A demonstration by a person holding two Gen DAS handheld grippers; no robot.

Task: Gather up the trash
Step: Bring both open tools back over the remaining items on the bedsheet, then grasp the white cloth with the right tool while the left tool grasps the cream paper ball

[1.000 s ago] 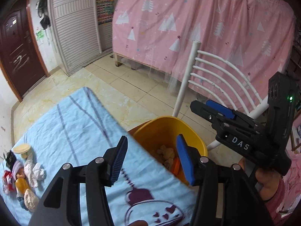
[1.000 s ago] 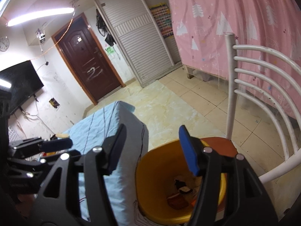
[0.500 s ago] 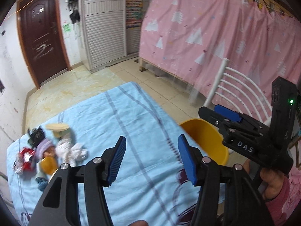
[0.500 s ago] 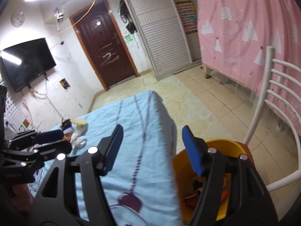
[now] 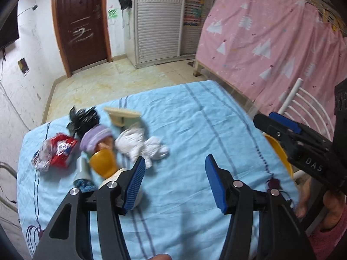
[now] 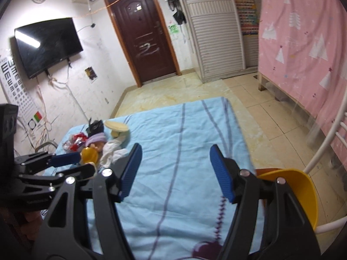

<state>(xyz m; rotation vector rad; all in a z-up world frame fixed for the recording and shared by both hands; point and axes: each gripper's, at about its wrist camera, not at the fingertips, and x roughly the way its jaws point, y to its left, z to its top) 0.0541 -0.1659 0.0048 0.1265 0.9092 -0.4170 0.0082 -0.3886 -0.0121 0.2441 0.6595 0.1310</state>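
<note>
Your inventory, taken left to right from the blue striped cloth on the counter (image 5: 195, 117):

1. Red-and-white crinkled wrapper (image 5: 55, 149), at the cloth's far-left edge.
2. Black crumpled bag (image 5: 83, 118), just right of the wrapper and behind it, toward the door.
3. Purple-capped doll-like item (image 5: 97, 135), touching the black bag, with a yellow cup (image 5: 102, 164) lying against its near side.
4. White-grey cone (image 5: 81, 170), beside the yellow cup on the cloth's near-left part; a blue scrap sits under it.
5. Cream disc-topped container (image 5: 122, 114), behind the pile, tilted.
6. White crumpled tissue (image 5: 143, 145), the rightmost piece of the pile, touching the doll-like item.
7. Your left claw (image 5: 173, 182), above the cloth's near middle, just right of the tissue: fingers spread, nothing between the blue pads.
8. Your right claw (image 6: 175, 173), over the cloth's right half: fingers spread, holding nothing. In the left wrist view it shows at the cloth's right edge (image 5: 279, 123).
9. Yellow bin (image 6: 301, 192), off the cloth's near-right corner, on a white chair (image 6: 329, 143); its inside is hidden.

All trash listed lies on the cloth's left part, well apart from the bin.
</note>
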